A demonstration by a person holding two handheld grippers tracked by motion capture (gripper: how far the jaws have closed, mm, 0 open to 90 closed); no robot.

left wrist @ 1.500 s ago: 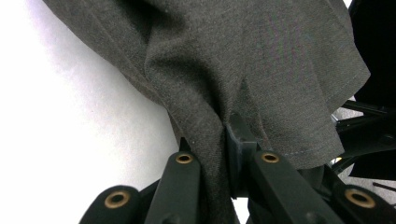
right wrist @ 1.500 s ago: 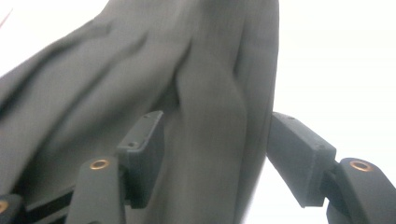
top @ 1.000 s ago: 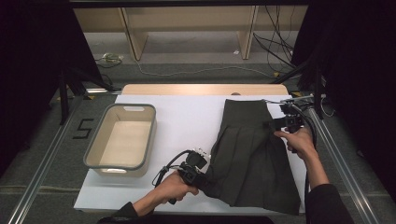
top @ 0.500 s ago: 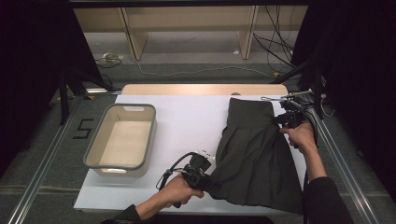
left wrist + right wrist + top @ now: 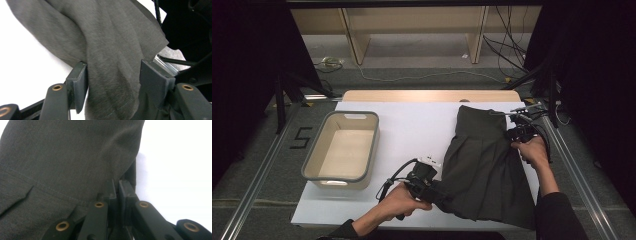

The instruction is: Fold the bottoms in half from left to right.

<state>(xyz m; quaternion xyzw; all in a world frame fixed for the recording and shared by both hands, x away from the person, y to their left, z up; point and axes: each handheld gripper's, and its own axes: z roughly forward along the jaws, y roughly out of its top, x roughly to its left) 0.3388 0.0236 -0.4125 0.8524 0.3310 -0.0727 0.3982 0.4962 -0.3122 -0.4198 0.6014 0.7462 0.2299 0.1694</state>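
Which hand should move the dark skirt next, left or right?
Probably right. The right gripper is pinched shut on the skirt edge, while the left gripper has just been opening, cloth loose between its fingers.

High view set above the near edge of the white table [image 5: 412,125], facing forward and down, well back; both gripper views riding close behind their own jaws, pressed near the dark grey garment [image 5: 112,50] at the table's right side, shared with the high view.
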